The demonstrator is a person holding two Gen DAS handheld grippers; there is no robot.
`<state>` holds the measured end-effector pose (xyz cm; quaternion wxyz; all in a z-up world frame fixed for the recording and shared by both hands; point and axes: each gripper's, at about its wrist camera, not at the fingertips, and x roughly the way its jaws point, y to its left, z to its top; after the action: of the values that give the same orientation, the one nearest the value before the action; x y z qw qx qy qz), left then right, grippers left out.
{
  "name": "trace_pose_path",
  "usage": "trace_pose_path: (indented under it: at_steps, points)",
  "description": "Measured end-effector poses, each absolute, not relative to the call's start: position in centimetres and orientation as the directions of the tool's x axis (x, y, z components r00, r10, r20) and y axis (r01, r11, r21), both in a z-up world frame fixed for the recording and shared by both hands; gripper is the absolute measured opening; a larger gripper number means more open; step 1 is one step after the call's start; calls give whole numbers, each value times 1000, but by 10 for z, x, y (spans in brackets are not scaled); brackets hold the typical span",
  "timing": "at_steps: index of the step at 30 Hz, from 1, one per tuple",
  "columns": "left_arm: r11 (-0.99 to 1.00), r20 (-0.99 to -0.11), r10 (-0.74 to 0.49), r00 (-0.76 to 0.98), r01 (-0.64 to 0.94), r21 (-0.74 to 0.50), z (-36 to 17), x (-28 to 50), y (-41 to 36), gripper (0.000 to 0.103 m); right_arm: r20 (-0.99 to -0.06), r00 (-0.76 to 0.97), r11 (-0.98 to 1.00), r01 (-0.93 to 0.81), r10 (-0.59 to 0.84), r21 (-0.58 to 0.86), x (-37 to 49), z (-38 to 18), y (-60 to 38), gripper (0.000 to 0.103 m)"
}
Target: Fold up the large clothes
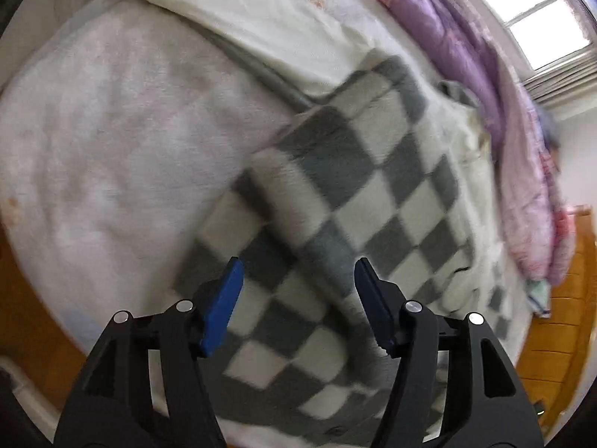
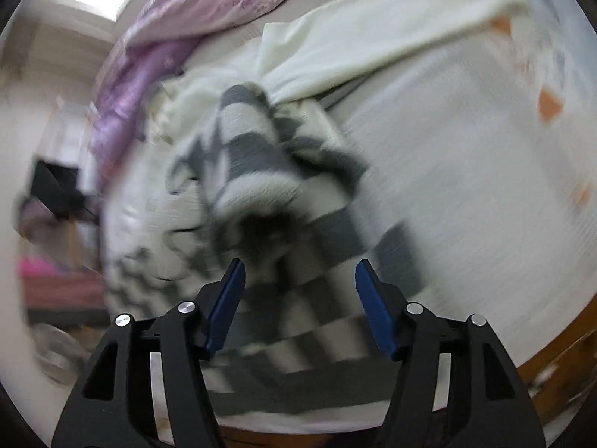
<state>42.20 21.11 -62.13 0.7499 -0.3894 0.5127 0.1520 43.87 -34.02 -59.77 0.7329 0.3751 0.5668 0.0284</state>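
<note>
Around: a purple quilt [image 1: 466, 37] heaped along the far side of the bed, a cream sheet [image 1: 261, 26] lying beside it.
Garment: the grey-and-white checked garment [image 1: 335, 194] lies on the bed, one part bunched up.
Bed: pale cover [image 1: 104, 130], wooden frame [image 1: 559, 317] at the edge.
Room: bright window [image 1: 537, 11].
Left gripper [image 1: 298, 283]: jaws apart, nothing pinched.
Right gripper [image 2: 300, 283]: jaws apart, over the blurred checked cloth.

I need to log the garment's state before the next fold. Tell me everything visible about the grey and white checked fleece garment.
The grey and white checked fleece garment looks soft and fuzzy, patterned in diamond-set squares. It lies loosely folded on the white bed sheet, one layer lapped over another, a cuff-like end bunched up. A cream blanket lies beside it. Neither open gripper grips it.
</note>
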Motion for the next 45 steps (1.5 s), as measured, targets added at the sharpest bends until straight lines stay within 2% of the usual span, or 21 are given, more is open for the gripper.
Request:
trace_pose_path:
  at_steps: [1,4,6,8,9,10,11,14,19,24,29,32,34,36,37,38,39,40,43,45]
  points:
    - [648,-879,-177,442,-620,-442,-621,427,210,63,-779,376,679,387,502,624,439,-599,-335,62]
    - [674,-866,-178,467,-584,-453,-620,450,207,74,-739,428,633,387,521,671,447,-600,-314,65]
    - [689,-870,-185,457,-571,-446,-628,466,203,75,-724,454,619,383,520,685,455,-602,-304,66]
    - [706,-885,-174,433,-571,-418,-638,477,203,72,-757,466,652,402,458,643,463,-610,-296,66]
    - [710,-891,-170,421,-574,-407,-643,480,203,69,-757,470,649,408,454,643,466,-616,-296,61]
    - [722,-899,-163,407,-572,-390,-648,482,204,43,-761,473,644,422,444,638,469,-622,-295,29]
    - [738,-915,-146,376,-575,-354,-653,484,205,10,-770,468,642,438,435,629,471,-627,-297,15]
    - [738,-905,-182,385,-555,-384,-652,475,215,7,-767,494,642,442,409,627,461,-615,-305,12]
    - [790,-900,-181,397,-487,-373,-611,437,217,7,-786,489,703,400,379,588,431,-577,-308,11]
    - [791,-918,-216,333,-491,-364,-608,385,208,7,-843,420,746,428,335,510,392,-570,-318,11]
    - [783,-947,-226,230,-534,-317,-655,357,192,7,-920,311,812,456,239,365,376,-622,-324,12]
    - [785,-957,-210,202,-548,-288,-682,353,187,7,-955,253,877,410,154,251,382,-659,-317,15]
    - [771,-952,-226,207,-559,-305,-691,357,186,8,-956,239,866,427,169,260,388,-670,-316,22]
    - [746,-936,-253,244,-567,-349,-687,357,189,14,-945,260,837,455,201,303,388,-661,-321,29]
    - [732,-926,-267,266,-569,-374,-684,354,193,20,-943,258,832,459,211,312,386,-656,-322,39]
    - [721,-917,-280,284,-569,-396,-681,350,196,32,-945,255,831,465,207,307,382,-646,-322,45]
    - [717,-914,-281,292,-569,-403,-678,346,198,39,-948,252,836,463,195,295,378,-636,-321,52]
    - [715,-914,-266,306,-574,-400,-674,340,201,46,-951,249,844,457,182,281,374,-626,-320,52]
    - [673,-897,-276,346,-596,-437,-672,322,211,46,-961,241,877,420,138,231,365,-598,-311,54]
    - [625,-888,-300,347,-631,-458,-682,313,215,46,-941,308,904,350,138,247,373,-577,-291,54]
